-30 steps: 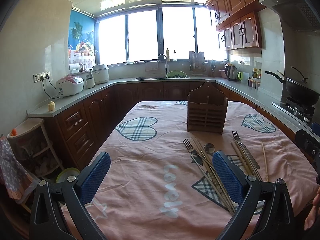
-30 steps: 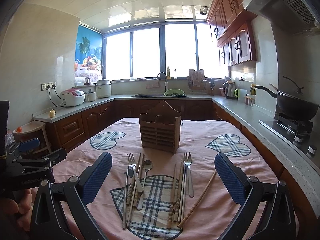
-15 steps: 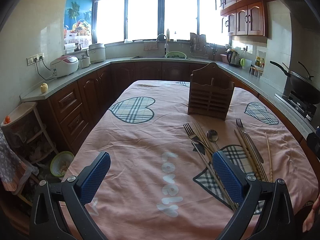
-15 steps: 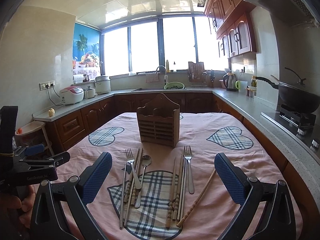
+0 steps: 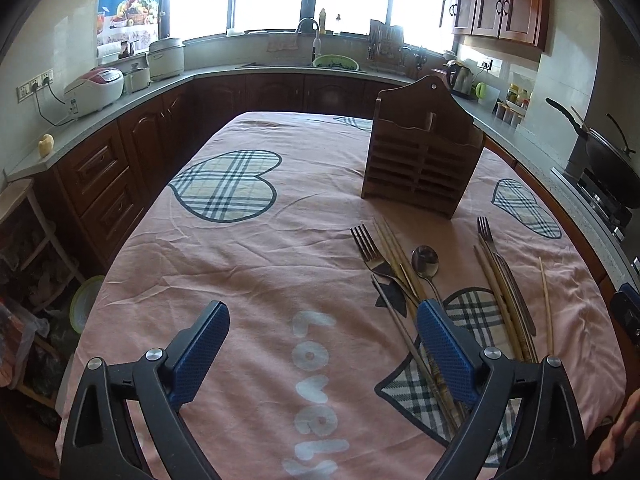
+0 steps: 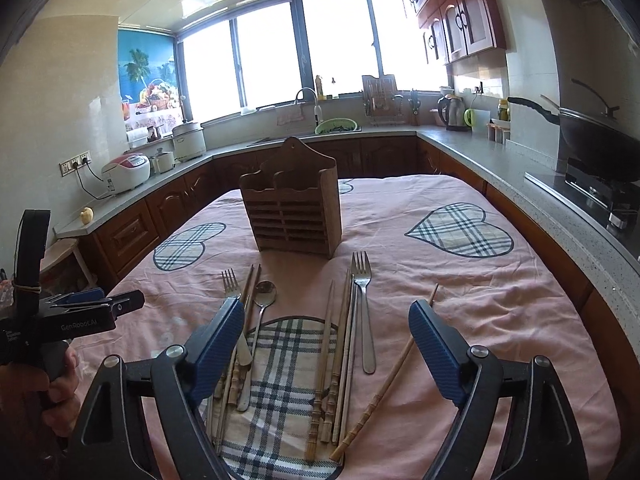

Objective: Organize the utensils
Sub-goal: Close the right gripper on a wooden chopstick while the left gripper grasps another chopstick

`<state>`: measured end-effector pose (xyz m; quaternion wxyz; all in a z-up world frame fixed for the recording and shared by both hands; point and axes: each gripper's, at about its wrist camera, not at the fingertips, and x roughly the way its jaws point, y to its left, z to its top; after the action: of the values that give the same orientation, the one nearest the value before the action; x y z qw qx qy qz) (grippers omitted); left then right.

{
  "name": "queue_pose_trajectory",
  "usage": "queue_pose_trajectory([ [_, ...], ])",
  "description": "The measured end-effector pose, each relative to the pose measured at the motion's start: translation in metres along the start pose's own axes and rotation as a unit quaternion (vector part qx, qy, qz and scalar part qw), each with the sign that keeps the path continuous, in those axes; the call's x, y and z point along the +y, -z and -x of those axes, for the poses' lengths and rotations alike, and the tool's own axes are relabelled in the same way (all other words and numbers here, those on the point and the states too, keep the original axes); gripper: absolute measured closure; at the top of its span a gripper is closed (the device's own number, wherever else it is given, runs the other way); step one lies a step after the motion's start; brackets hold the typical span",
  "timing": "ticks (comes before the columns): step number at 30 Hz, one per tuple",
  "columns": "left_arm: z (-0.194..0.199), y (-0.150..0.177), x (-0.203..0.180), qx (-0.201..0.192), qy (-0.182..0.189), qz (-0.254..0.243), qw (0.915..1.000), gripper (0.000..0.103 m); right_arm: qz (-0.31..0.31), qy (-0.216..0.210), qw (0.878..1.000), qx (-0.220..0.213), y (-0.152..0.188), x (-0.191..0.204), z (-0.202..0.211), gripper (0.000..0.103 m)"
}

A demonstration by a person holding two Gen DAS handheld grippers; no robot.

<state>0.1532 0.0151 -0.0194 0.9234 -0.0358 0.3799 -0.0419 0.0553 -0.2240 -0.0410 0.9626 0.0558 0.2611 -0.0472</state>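
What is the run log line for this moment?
left gripper: open, empty | right gripper: open, empty | brown slatted wooden utensil holder: upright | utensils: on cloth

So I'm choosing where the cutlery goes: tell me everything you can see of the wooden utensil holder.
The wooden utensil holder is a dark brown box standing upright on the pink tablecloth, beyond the laid-out forks, spoon and chopsticks. Its front is slatted with a central divider; the front rim is scalloped; the taller back panel rises to a peak with a hanging hole. No utensils show above its rim, and neither gripper touches it.
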Motion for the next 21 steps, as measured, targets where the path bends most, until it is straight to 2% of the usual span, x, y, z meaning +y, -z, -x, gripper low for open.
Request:
queue_pose_trajectory([
  [8, -0.032, -0.028, -0.004, 0.023, 0.009, -0.011, 0.9996, 0.013, -0.046, 0.009, 0.998, 0.048, -0.004, -0.031, -0.037, 0.032],
  [13, -0.054, -0.042, -0.004, 0.039, 0.016, -0.016, 0.999, 0.014, -0.061, 0.02, 0.996, 0.068, -0.01, -0.047, -0.057, 0.034],
  [19, -0.1, -0.066, -0.003, 0.07, 0.023, -0.023, 0.997, 0.024, -0.093, 0.033, 0.989, 0.112, -0.016, -0.07, -0.09, 0.051],
  [21, -0.116, -0.072, -0.004, 0.078, 0.022, -0.023, 0.9965, 0.025, -0.098, 0.037, 0.987, 0.125, -0.018, -0.076, -0.101, 0.053],
])
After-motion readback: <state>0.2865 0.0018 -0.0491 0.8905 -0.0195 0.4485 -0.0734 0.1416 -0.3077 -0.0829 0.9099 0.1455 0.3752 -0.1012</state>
